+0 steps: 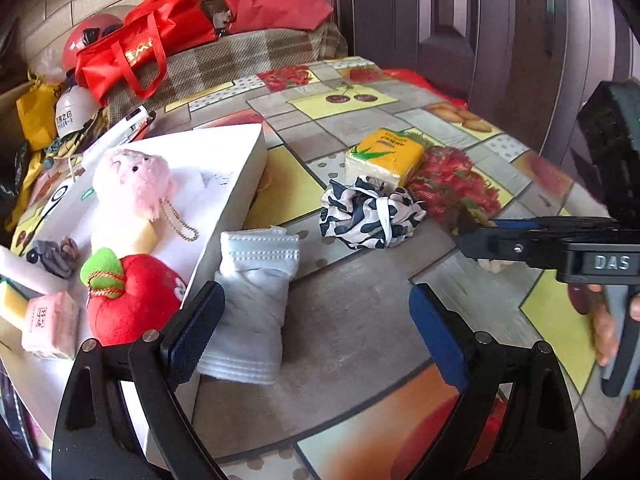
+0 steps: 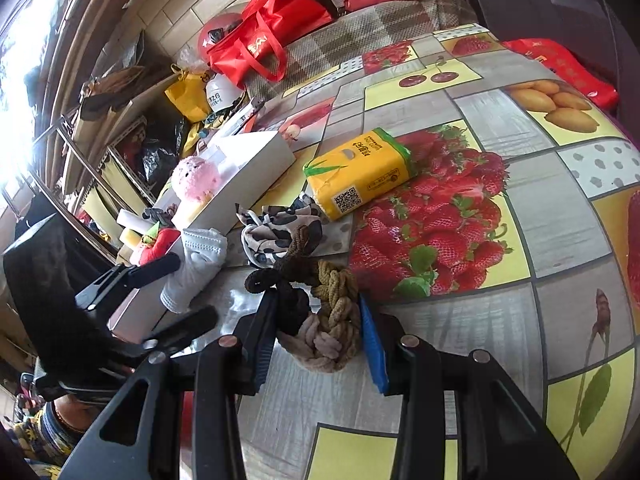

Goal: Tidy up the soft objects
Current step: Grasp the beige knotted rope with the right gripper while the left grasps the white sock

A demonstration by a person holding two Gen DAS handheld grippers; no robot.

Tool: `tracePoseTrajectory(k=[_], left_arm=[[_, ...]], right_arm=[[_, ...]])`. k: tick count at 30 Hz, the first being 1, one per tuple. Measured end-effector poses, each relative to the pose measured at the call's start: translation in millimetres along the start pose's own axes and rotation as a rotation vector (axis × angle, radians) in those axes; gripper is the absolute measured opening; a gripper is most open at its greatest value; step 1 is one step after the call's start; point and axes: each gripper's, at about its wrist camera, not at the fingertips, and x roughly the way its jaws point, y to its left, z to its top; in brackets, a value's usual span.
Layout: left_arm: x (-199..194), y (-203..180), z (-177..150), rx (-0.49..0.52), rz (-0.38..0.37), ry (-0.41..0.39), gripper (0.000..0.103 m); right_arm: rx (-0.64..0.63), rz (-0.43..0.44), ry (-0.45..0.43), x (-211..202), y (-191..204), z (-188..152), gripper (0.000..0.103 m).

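Note:
My left gripper [image 1: 316, 336] is open over the fruit-print table [image 1: 360, 276]. A white folded sock [image 1: 252, 304] lies loose against its left finger, leaning on the wall of the white box [image 1: 224, 160]. In the box are a pink plush [image 1: 134, 180], a red apple plush [image 1: 134, 300], a pink tissue pack [image 1: 50, 324] and a grey scrunchie [image 1: 54, 256]. My right gripper [image 2: 318, 340] is shut on a braided knit ring [image 2: 332, 312] of brown, olive and beige. A black-and-white cloth [image 2: 276, 228] and a yellow tissue pack [image 2: 360, 172] lie just beyond it.
Behind the table, a checked seat [image 1: 240, 56] carries a red bag [image 1: 140, 44] and red cloth. Helmets, yellow bags and shelves crowd the far left. A dark door [image 1: 460, 20] stands behind the right side. The table edge curves away at the right.

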Motion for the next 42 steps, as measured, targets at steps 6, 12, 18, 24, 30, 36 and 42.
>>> tracePoseTrajectory(k=[6,12,18,24,30,36,42], left_arm=[[10.8,-10.9,2.5,0.023,0.004,0.046,0.096],[-5.5,-22.4,-7.2,-0.032,-0.394,0.101,0.096],[-57.3,-18.4,-1.5,0.033,-0.185,-0.166,0.096],[-26.1,3.3,30.2,0.029,-0.104,-0.045,0.096],[11.7,-7.4,42.8,0.106,-0.061,0.001,0.096],[51.8,-9.9,46.0,0.104,-0.053,0.197,0.096],[20.6,-29.3,5.2,0.083,-0.292,0.274,0.098]], right_arm=[[0.004,0.010,-0.002,-0.3,0.1,0.3,0.041],[0.014,0.023,-0.008,-1.3,-2.5,0.7,0.041],[0.015,0.032,-0.007,-1.1,-3.6,1.5,0.041],[0.022,0.040,-0.015,-2.0,-5.4,1.6,0.041],[0.030,0.055,-0.017,-2.4,-7.7,1.3,0.041],[0.049,0.068,-0.021,-4.3,-11.5,1.0,0.041],[0.047,0.072,-0.027,-5.5,-9.7,0.0,0.041]])
